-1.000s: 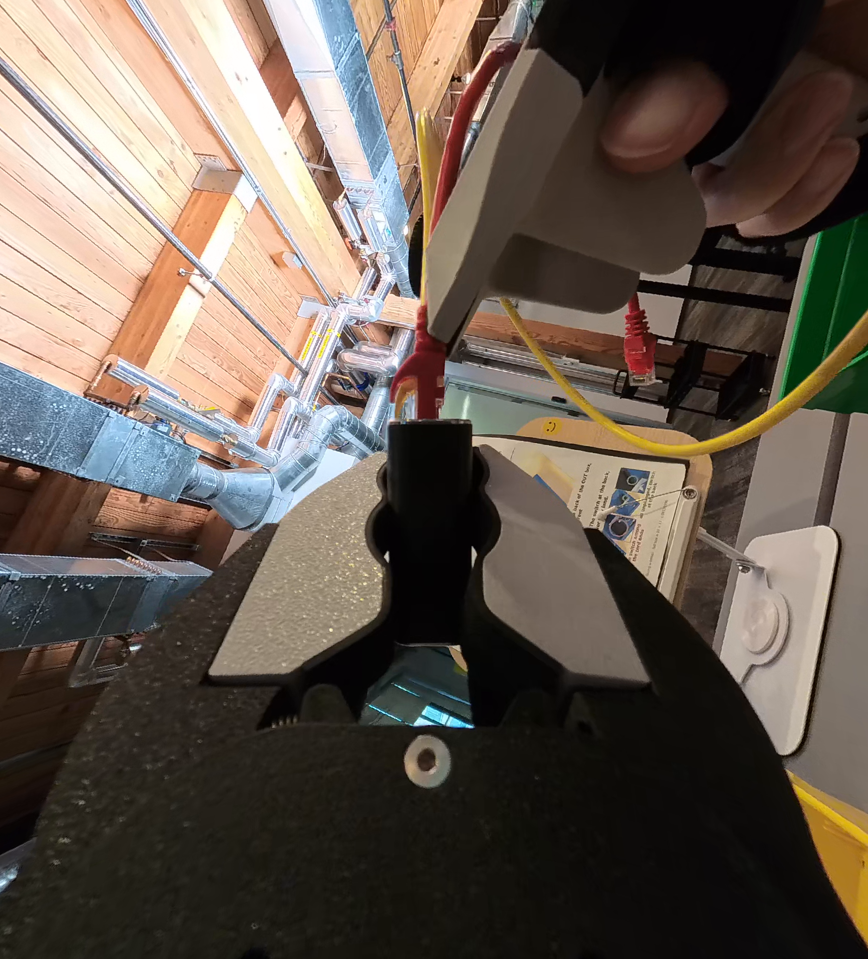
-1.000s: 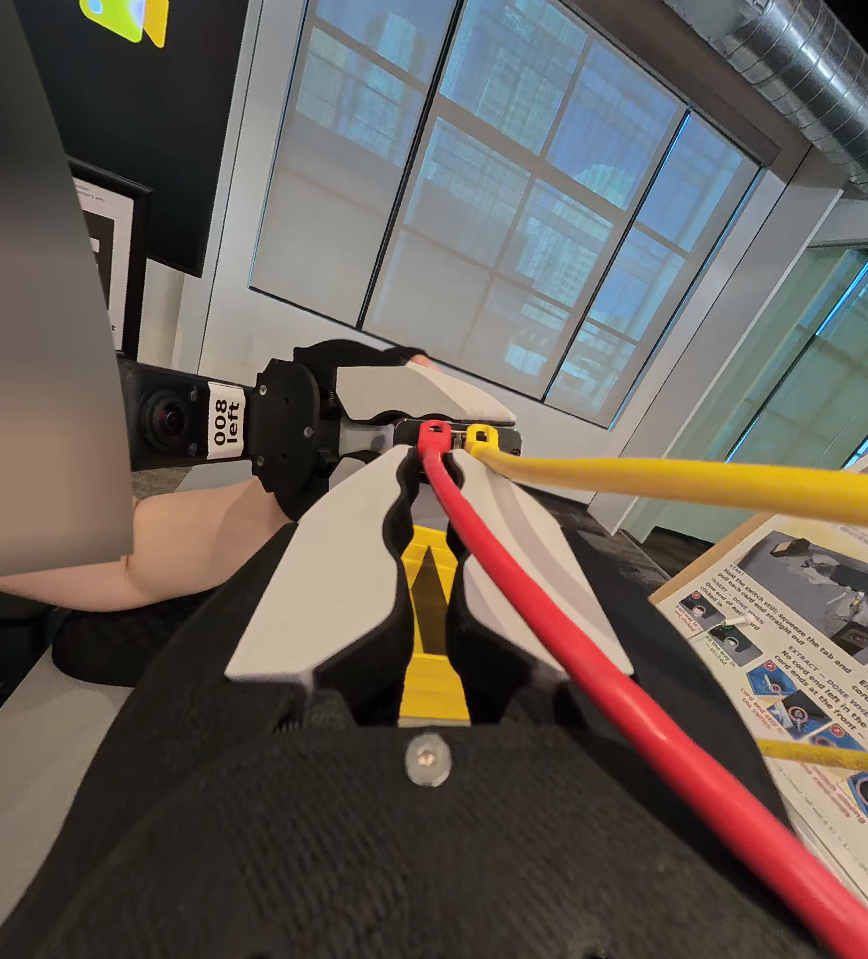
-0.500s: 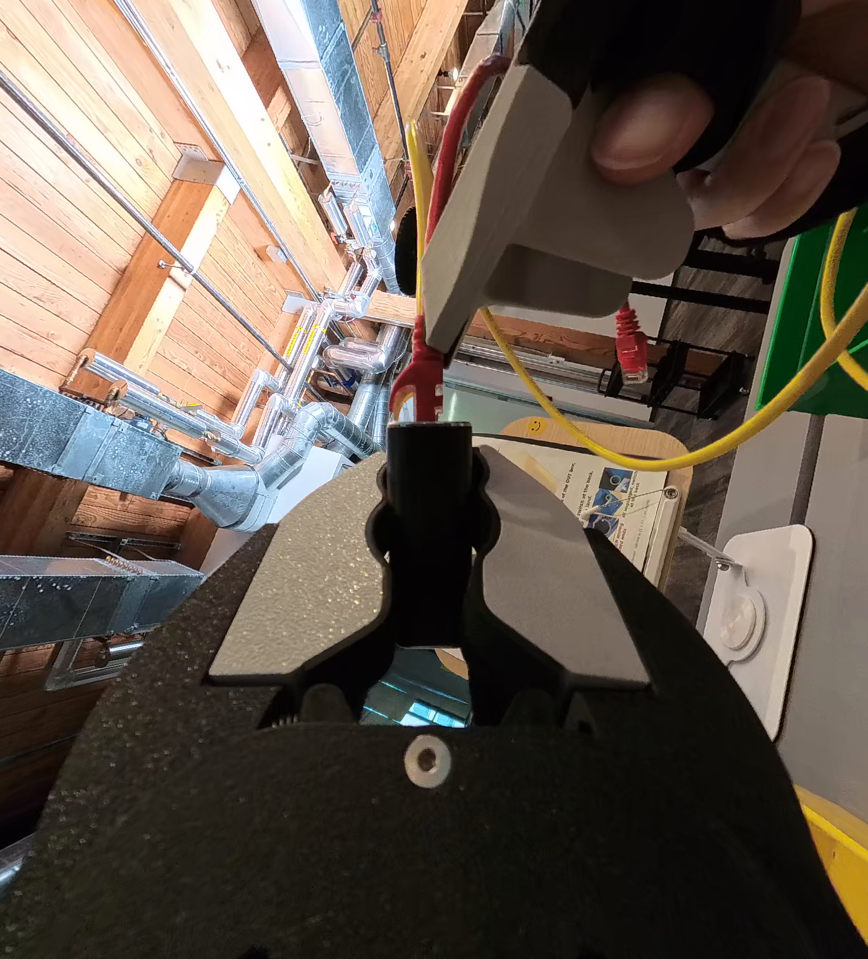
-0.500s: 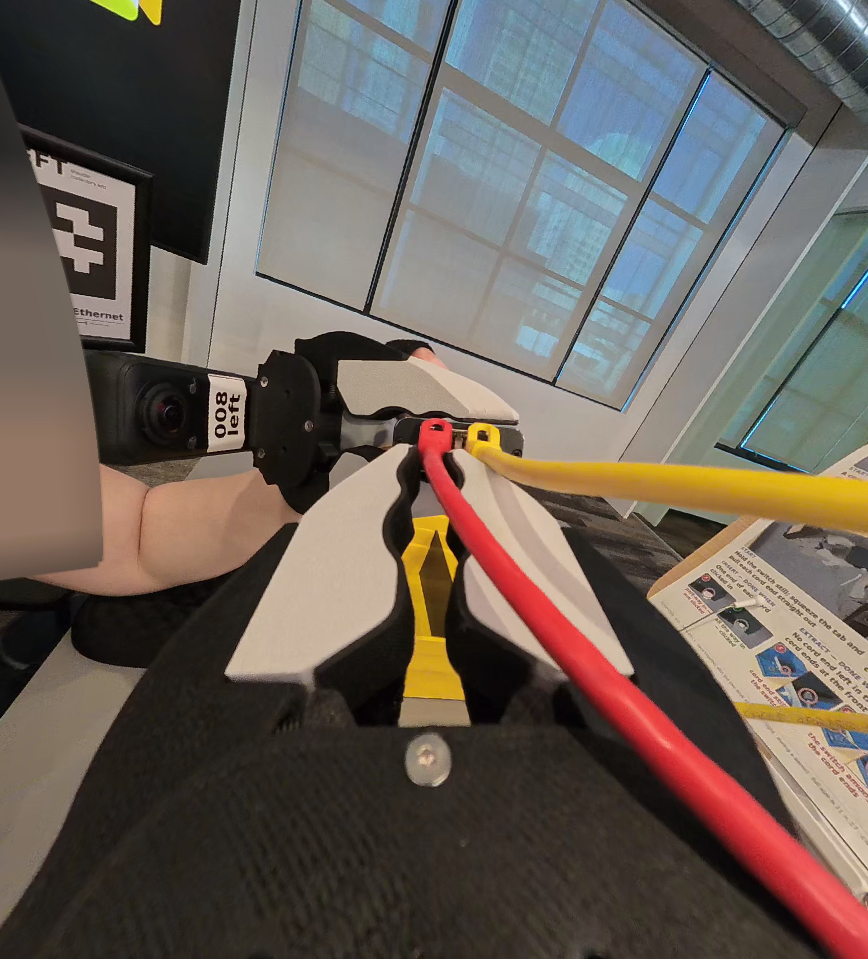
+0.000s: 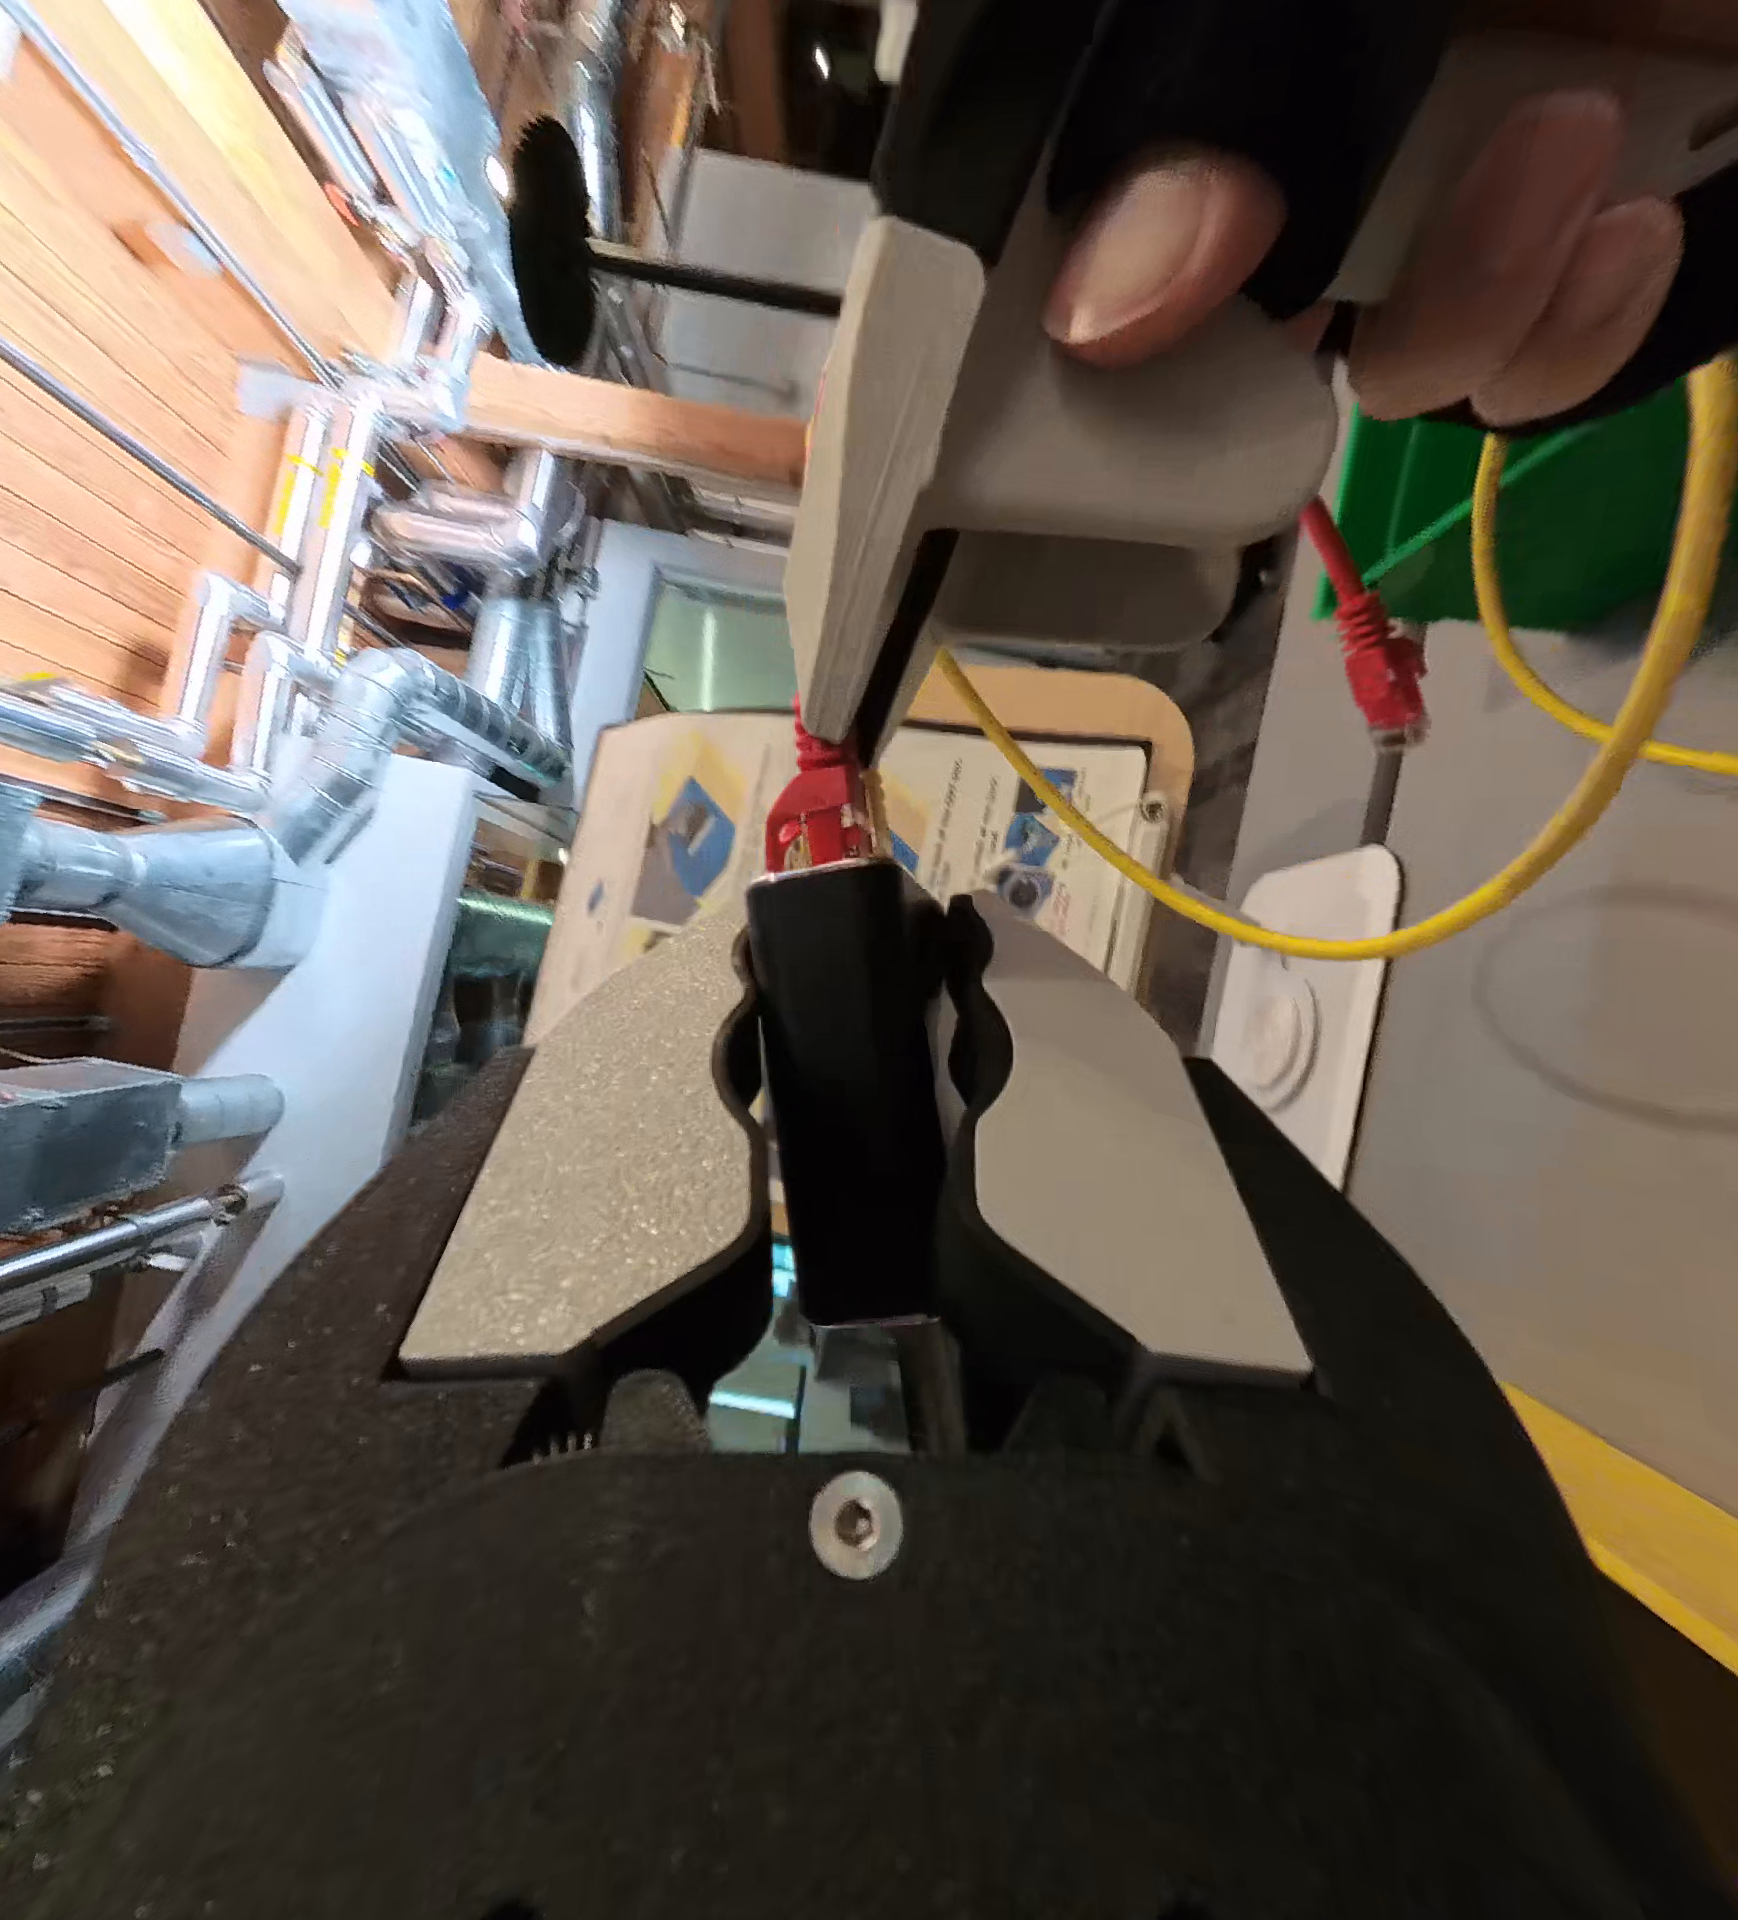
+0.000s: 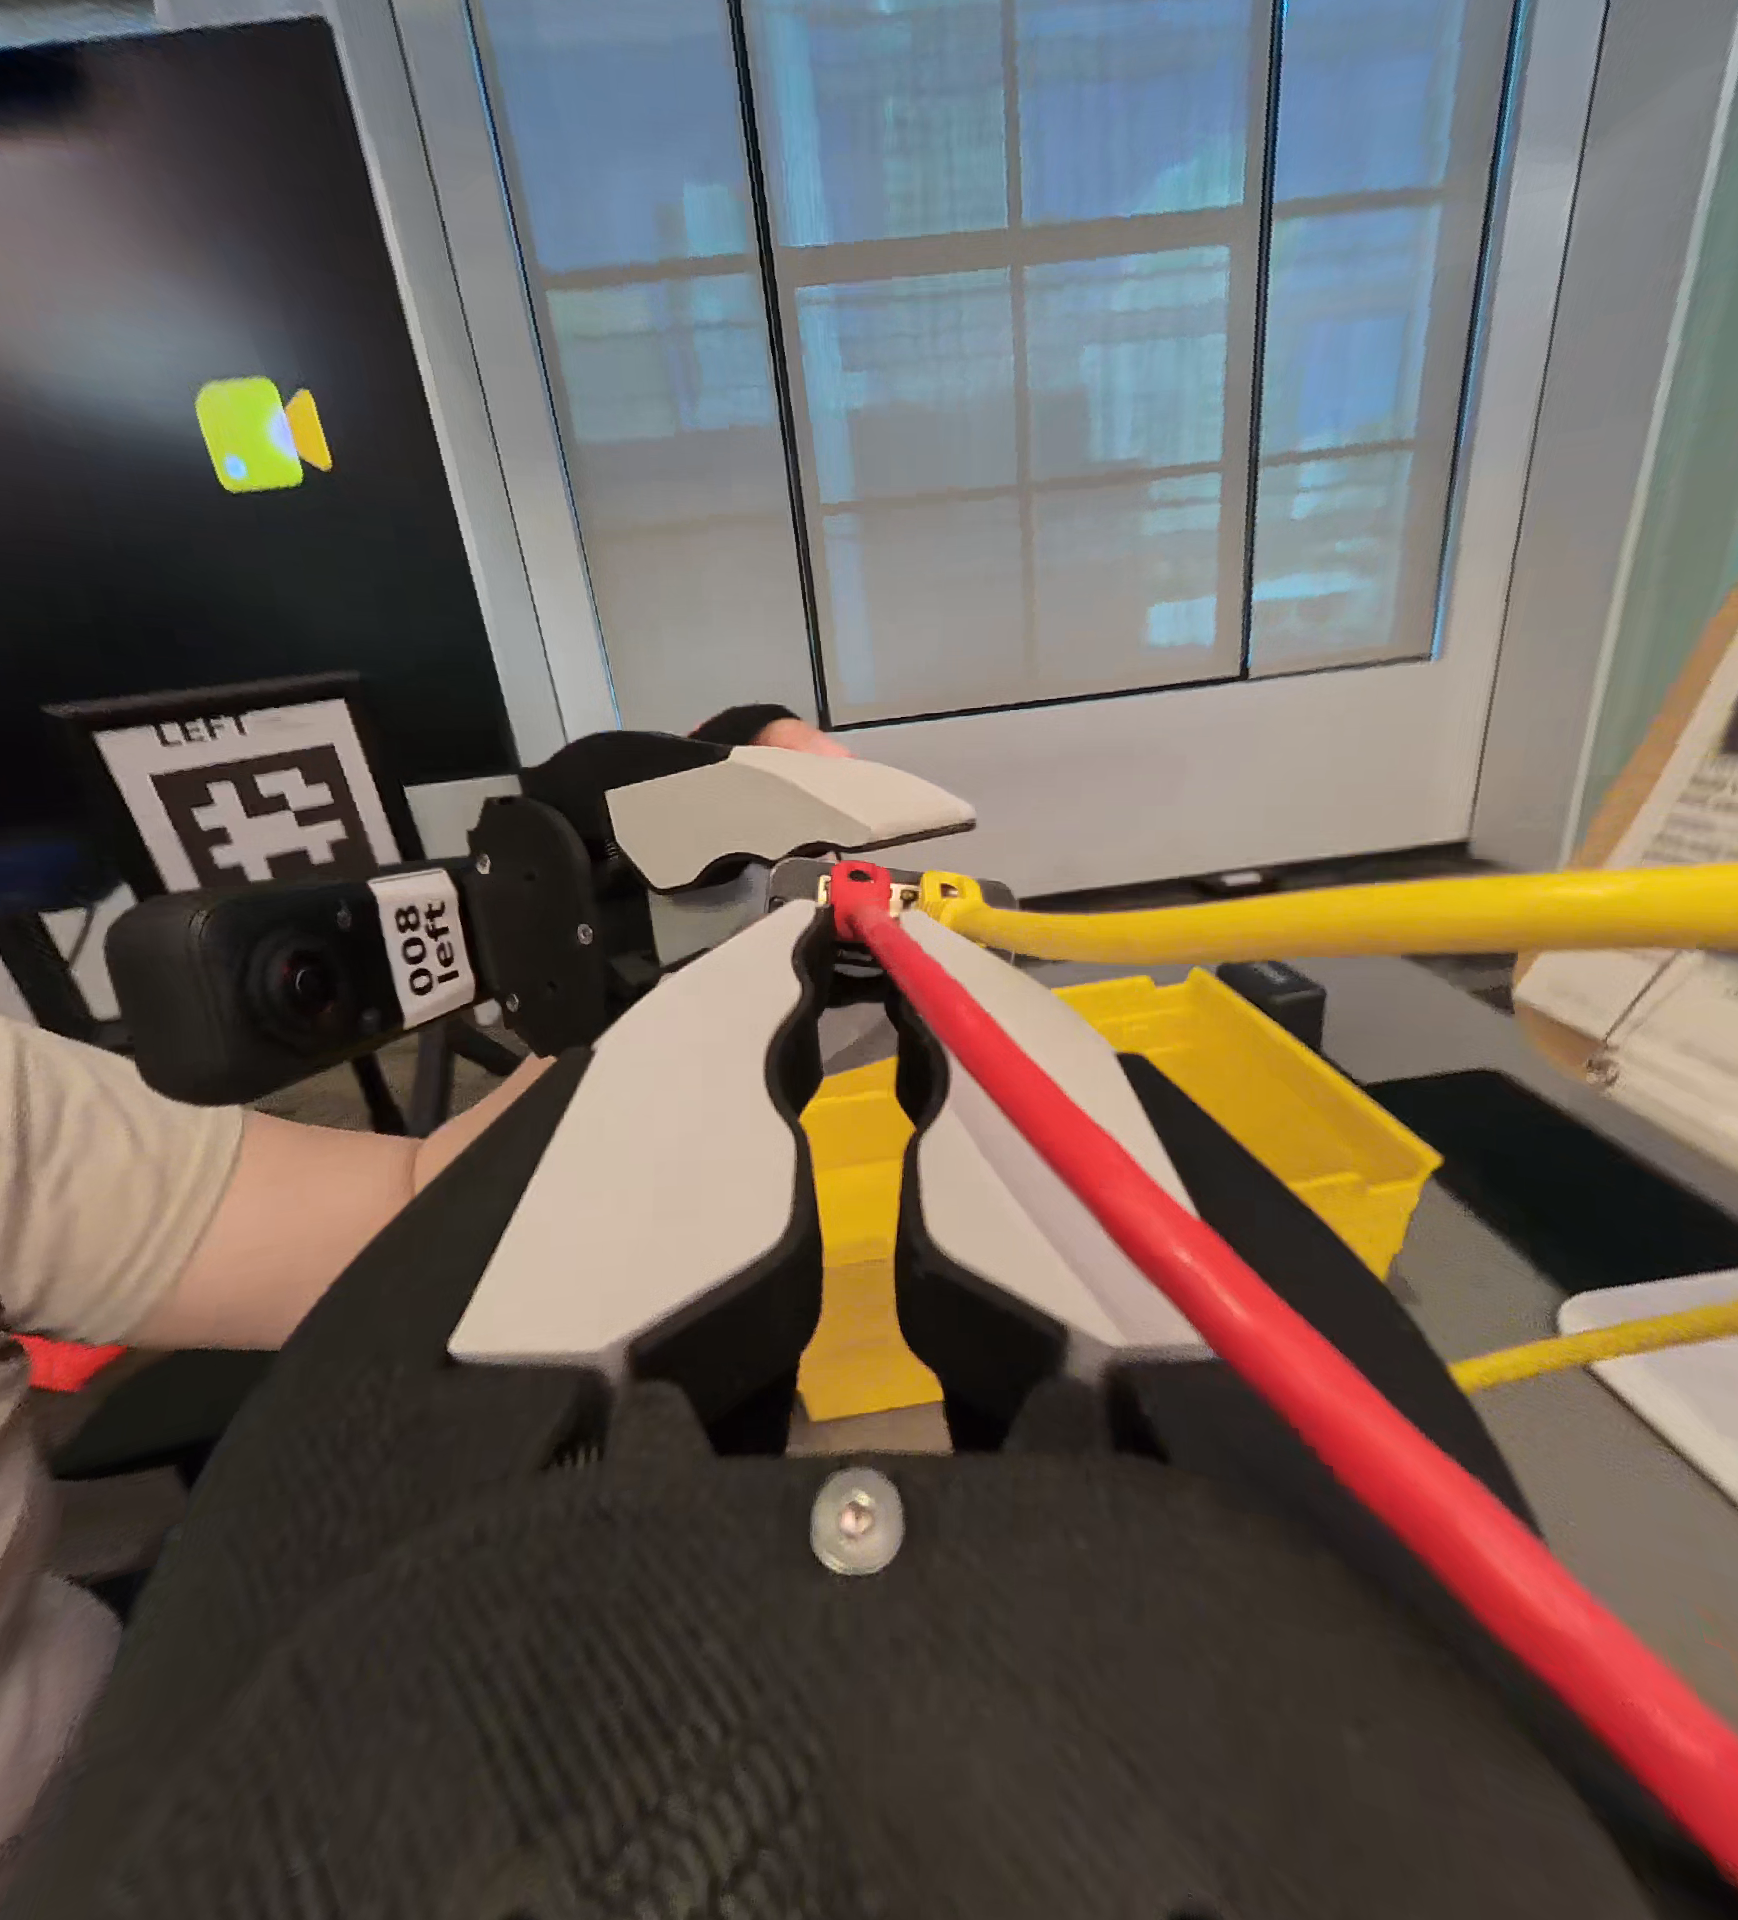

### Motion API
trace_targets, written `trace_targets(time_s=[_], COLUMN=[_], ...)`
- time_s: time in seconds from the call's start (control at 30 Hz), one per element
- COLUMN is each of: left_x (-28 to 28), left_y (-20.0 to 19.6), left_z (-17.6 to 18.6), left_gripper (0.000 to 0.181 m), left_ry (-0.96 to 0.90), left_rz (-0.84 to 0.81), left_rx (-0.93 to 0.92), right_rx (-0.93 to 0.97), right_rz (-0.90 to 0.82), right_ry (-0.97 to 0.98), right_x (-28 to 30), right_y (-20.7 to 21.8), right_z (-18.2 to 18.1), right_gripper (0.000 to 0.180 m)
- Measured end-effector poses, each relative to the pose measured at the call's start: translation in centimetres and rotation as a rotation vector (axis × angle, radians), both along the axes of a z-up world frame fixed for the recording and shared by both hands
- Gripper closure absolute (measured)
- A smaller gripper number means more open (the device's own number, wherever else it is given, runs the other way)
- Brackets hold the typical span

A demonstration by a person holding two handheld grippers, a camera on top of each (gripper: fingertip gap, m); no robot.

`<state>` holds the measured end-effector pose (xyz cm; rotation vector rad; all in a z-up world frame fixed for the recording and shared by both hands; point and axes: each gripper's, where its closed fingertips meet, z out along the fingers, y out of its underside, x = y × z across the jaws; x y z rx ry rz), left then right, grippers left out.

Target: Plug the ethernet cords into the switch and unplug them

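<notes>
My left gripper (image 5: pixel 849 935) is shut on the small black switch (image 5: pixel 844 1101) and holds it in the air. A red ethernet plug (image 5: pixel 818 821) sits in the switch's far end, with the yellow cord (image 5: pixel 1260 935) plugged in beside it. My right gripper (image 6: pixel 857 920) is shut on the red plug (image 6: pixel 854 883), and the red cord (image 6: pixel 1156 1226) runs back over its right finger. The yellow cord (image 6: pixel 1364 914) leads off to the right. The right gripper (image 5: pixel 849 717) meets the switch from above in the left wrist view. The left gripper's upper finger (image 6: pixel 792 805) shows in the right wrist view.
A yellow bin (image 6: pixel 1260 1070) stands on the grey table below the grippers. A green bin (image 5: pixel 1571 520), a white plate (image 5: pixel 1301 997) and an instruction board (image 5: pixel 1052 790) lie ahead. The red cord's free plug (image 5: pixel 1374 665) hangs loose. A person's arm (image 6: pixel 221 1195) is at left. Both grippers' tips are close together, under 4 cm apart.
Both grippers have swung and tilted together, so both views now take in more of the table and the yellow bin. Both holds are unchanged and the red plug stays at the switch.
</notes>
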<state>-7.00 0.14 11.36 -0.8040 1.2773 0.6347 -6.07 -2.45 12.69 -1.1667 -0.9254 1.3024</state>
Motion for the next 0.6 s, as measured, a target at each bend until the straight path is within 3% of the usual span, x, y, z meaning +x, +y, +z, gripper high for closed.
trace_targets(time_s=[0.2, 0.37, 0.43, 0.53, 0.6], left_x=[-1.0, -2.1, -2.4, -2.1, -1.9], left_y=[3.5, 5.3, 5.7, 6.0, 5.9], left_z=[-1.6, -3.0, -3.6, -4.5, -5.0], left_gripper=[0.153, 0.154, 0.155, 0.155, 0.155], left_ry=[-0.041, -0.029, -0.011, 0.006, 0.037], left_rz=[0.184, 0.258, 0.273, 0.277, 0.285], left_rx=[-0.105, -0.183, -0.190, -0.226, -0.233], right_rx=[-0.123, -0.038, 0.146, 0.542, 0.644], right_rz=[-0.044, -0.062, -0.167, -0.415, -0.522], right_ry=[-0.080, -0.325, -0.442, -0.473, -0.527], right_x=[0.5, 2.2, 2.8, 3.0, 2.6], right_y=[2.7, 2.4, 2.8, 4.0, 5.1], right_z=[-2.3, -4.2, -4.7, -4.0, -4.5], right_gripper=[0.162, 0.168, 0.165, 0.145, 0.134])
